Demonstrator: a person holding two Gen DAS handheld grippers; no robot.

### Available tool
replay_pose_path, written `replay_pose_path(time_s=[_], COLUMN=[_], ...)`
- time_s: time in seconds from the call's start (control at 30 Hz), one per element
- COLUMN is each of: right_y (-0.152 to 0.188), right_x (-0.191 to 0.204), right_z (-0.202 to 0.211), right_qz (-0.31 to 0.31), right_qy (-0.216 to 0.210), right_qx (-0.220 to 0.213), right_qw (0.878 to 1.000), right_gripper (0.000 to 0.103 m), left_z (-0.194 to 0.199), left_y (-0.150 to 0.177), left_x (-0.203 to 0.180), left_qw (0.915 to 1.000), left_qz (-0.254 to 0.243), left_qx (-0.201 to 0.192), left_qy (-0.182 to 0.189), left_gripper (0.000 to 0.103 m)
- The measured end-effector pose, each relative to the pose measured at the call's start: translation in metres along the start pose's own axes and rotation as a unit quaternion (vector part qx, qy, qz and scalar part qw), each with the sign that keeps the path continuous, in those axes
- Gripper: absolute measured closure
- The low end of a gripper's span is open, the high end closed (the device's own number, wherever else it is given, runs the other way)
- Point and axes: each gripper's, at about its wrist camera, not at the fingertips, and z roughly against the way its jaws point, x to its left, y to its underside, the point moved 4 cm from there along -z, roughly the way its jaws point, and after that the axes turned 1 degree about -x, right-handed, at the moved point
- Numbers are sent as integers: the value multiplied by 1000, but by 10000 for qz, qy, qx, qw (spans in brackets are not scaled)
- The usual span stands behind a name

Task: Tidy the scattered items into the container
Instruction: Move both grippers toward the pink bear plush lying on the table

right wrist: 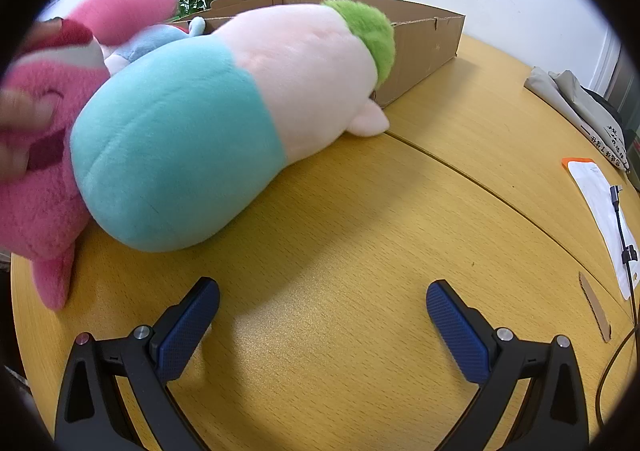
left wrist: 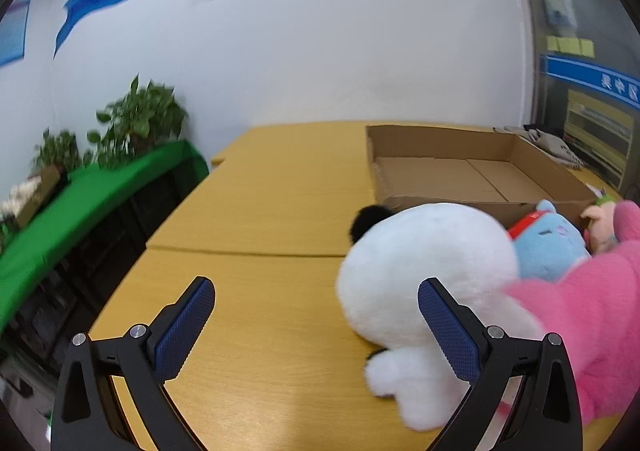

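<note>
nothing gripped yet, plush toys piled in front of an empty box

so far both tools are idle; the left gripper (left wrist: pixel 316 325) has its jaws spread wide over bare table (left wrist: pixel 260 219), and the right gripper (right wrist: pixel 322 325) is just as wide, holding nothing; the cardboard box (left wrist: pixel 460 171) looks empty, so by my reading the tidying has hardly begun; the toys lie heaped against its near wall: a white plush (left wrist: pixel 424 275) sits just ahead and to the right of the left gripper, brushing past its right finger, with a blue plush (left wrist: pixel 552 243) and a pink plush (left wrist: pixel 592 311) beyond; from the right wrist, the big teal-and-pink plush (right wrist: pixel 224 119) lies ahead and to the left, its long axis running diagonally away toward the box, green tuft end nearest the cardboard; the left gripper seems nearer the white toy, the right nearer the long one, which probably wants a grip across its width, not along it.
</note>
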Motion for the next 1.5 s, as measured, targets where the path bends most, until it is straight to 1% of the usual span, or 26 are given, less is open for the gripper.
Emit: replay_pose_path(time_s=[0.07,0.13,0.2,0.27,0.37,0.43,0.5,0.53,0.57,0.6,0.7,0.77,0.87,1.07,1.13,1.2,1.23,1.27,1.33,1.43,1.5], right_y=[0,0,0,0,0,0,0,0,0,0,0,0,0,0,0,1,1,0,1,0,0], right_x=[0,0,0,0,1,1,1,1,1,1,2,1,1,0,0,1,0,0,1,0,0], right_z=[0,0,0,0,0,0,0,0,0,0,0,0,0,0,0,0,0,0,0,0,0], right_qz=[0,0,-1,-1,-1,-1,-1,-1,-1,-1,-1,-2,-3,-5,-5,-5,-5,-5,-4,-5,-13], right_qy=[0,0,0,0,0,0,0,0,1,1,1,0,-1,-2,-2,-2,-2,-2,-2,-2,4], right_qx=[0,0,0,0,0,0,1,1,1,1,2,2,3,4,4,4,4,4,4,6,8], right_qw=[10000,10000,10000,10000,10000,10000,10000,10000,10000,10000,10000,10000,10000,10000,10000,10000,10000,10000,10000,10000,10000], right_gripper=[0,0,0,0,0,0,0,0,0,0,0,0,0,0,0,0,0,0,0,0,0], left_z=[13,25,35,41,50,53,48,44,41,40,35,35,42,63,68,73,74,75,69,52,45], left_y=[-6,-10,-14,-18,-21,-20,-14,-10,-8,-8,-6,-6,-7,-12,-14,-12,-10,-7,0,18,29], left_x=[-12,-20,-31,-44,-71,-87,-102,-107,-108,-107,-100,-95,-89,-88,-94,-102,-106,-111,-120,-135,-140], left_qw=[9997,9989,9969,9948,9916,9879,9839,9840,9844,9837,9785,9780,9780,9710,9654,9567,9527,9504,9502,9490,9460], left_qz=[-86,-62,-63,-165,-378,-433,-530,-558,-527,-434,-37,32,46,-15,-85,-182,-252,-329,-517,-746,-692], left_qx=[-214,-340,-417,-472,-564,-565,-395,-323,-305,-283,-102,-39,-138,-359,-406,-437,-404,-350,-166,274,538], left_qy=[88,309,657,892,1100,1381,1663,1663,1651,1720,2058,2085,2082,2364,2576,2873,3002,3073,3068,3050,3122], left_gripper=[0,0,0,0,0,0,0,0,0,0,0,0,0,0,0,0,0,0,0,0,0])
